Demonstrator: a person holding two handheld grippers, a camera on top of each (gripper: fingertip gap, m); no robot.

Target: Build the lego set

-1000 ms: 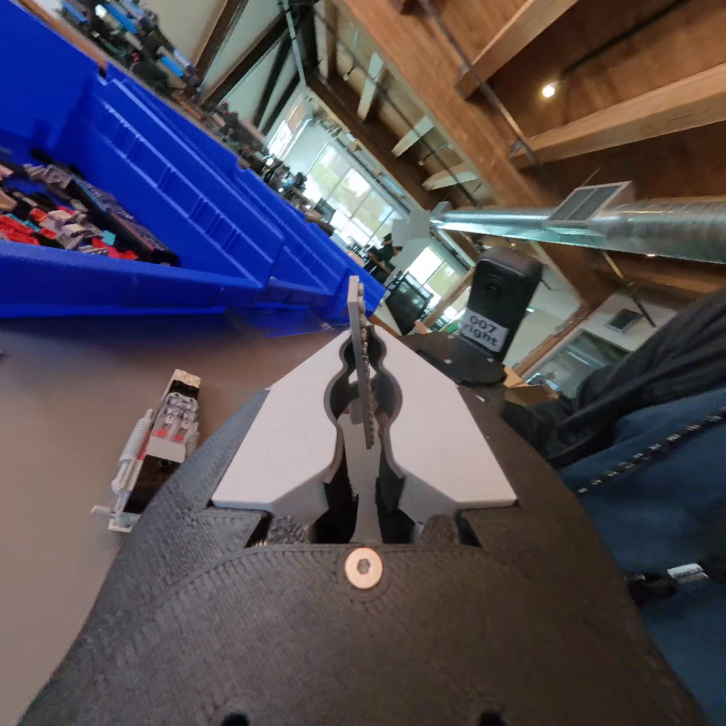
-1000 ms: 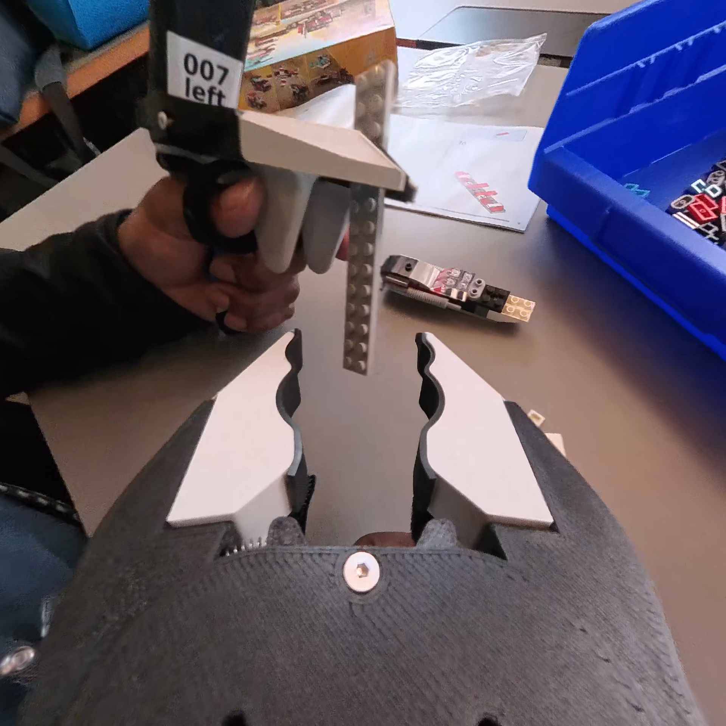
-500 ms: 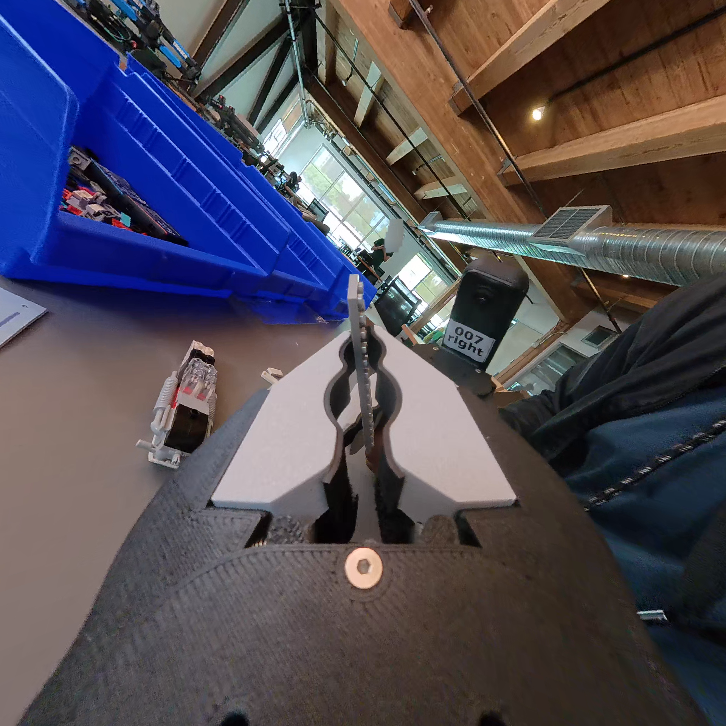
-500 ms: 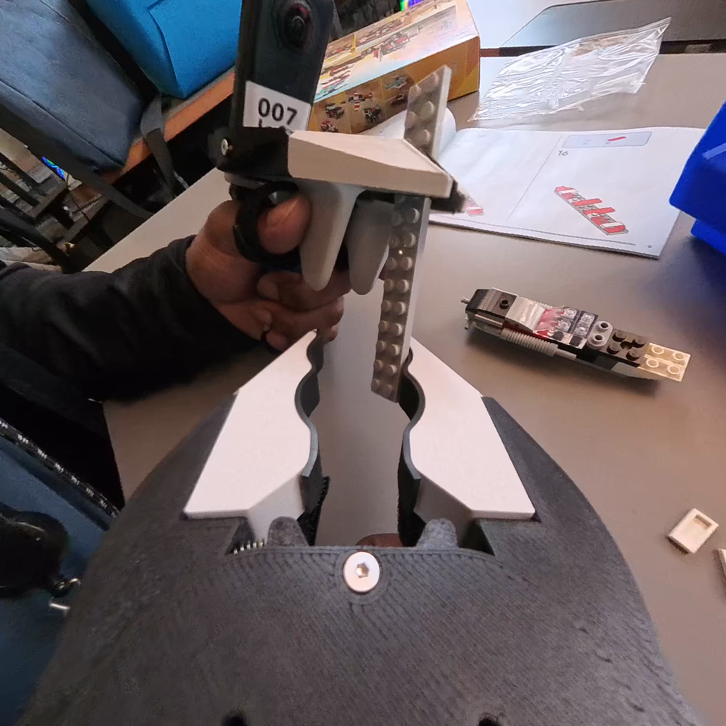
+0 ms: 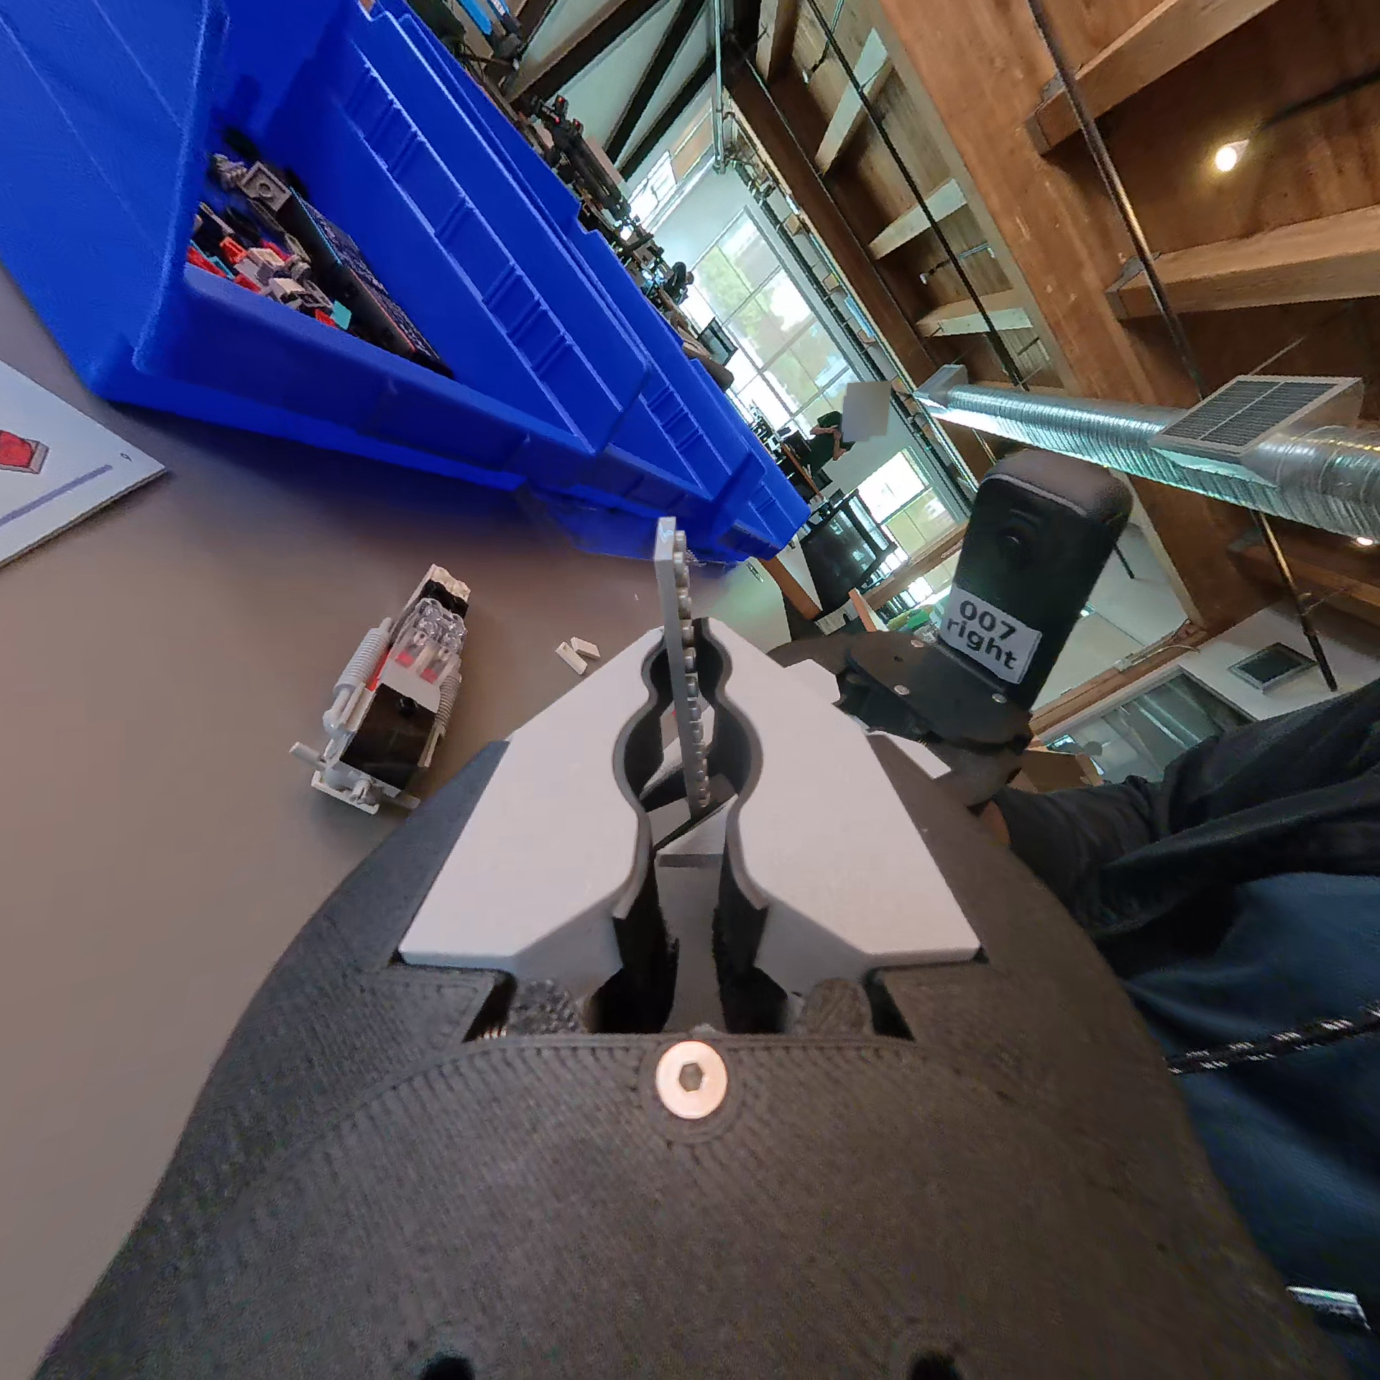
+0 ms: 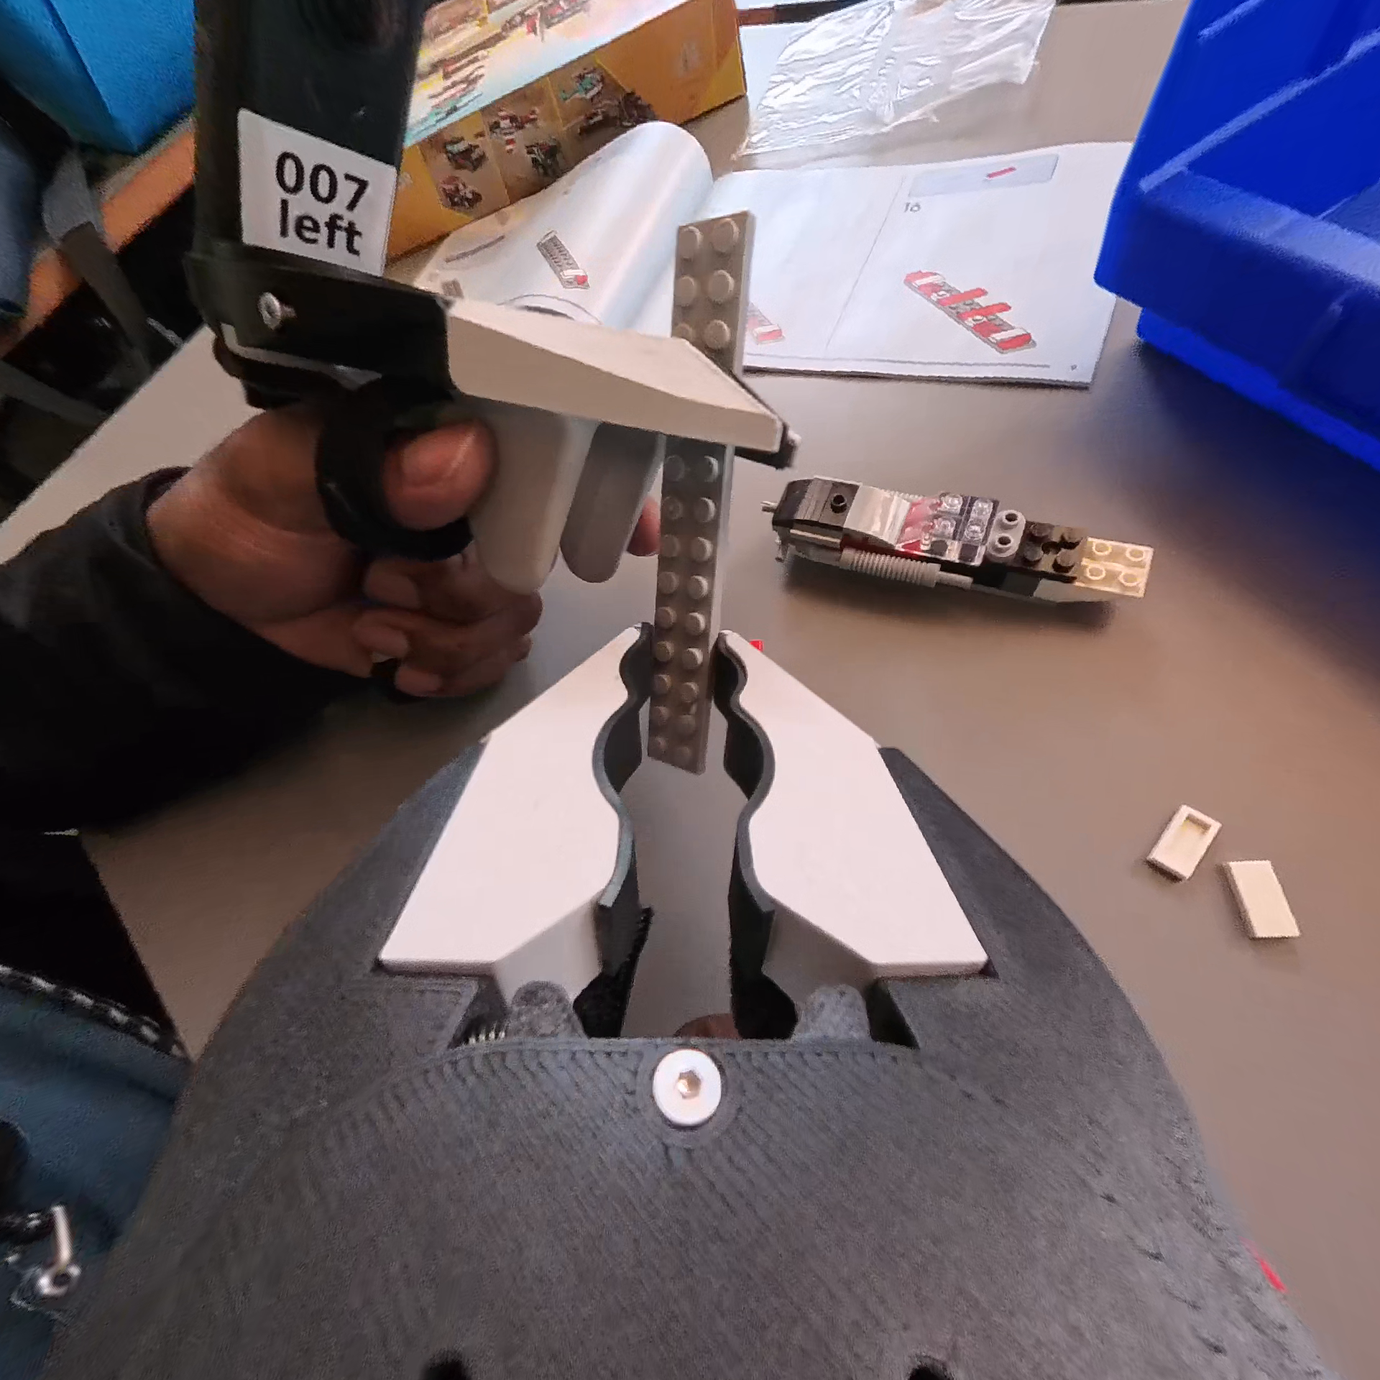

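Observation:
A long grey studded plate [image 6: 698,567] stands upright above the table. My left gripper [image 5: 683,635] is shut on its upper part; the plate shows edge-on between its fingers [image 5: 672,590]. In the right wrist view the left gripper [image 6: 747,448] comes in from the left, held by a hand. My right gripper [image 6: 681,638] has its fingertips closed against the two long edges of the plate's lower end. A partly built black, grey and red model [image 6: 956,545] lies on the table beyond the plate, and shows left of the left gripper [image 5: 396,694].
Blue bins [image 6: 1254,261] with loose pieces stand at the right; they also show in the left wrist view [image 5: 373,299]. An open instruction booklet [image 6: 918,261], the set's box [image 6: 567,97] and a clear bag [image 6: 896,67] lie behind. Two small white tiles [image 6: 1183,840] lie at right. The left gripper's tips are roughly 6 cm from the right gripper's.
My right gripper moved up to the plate and its jaws closed from wide open onto the lower end. The left gripper kept hold of the plate and turned it more upright.

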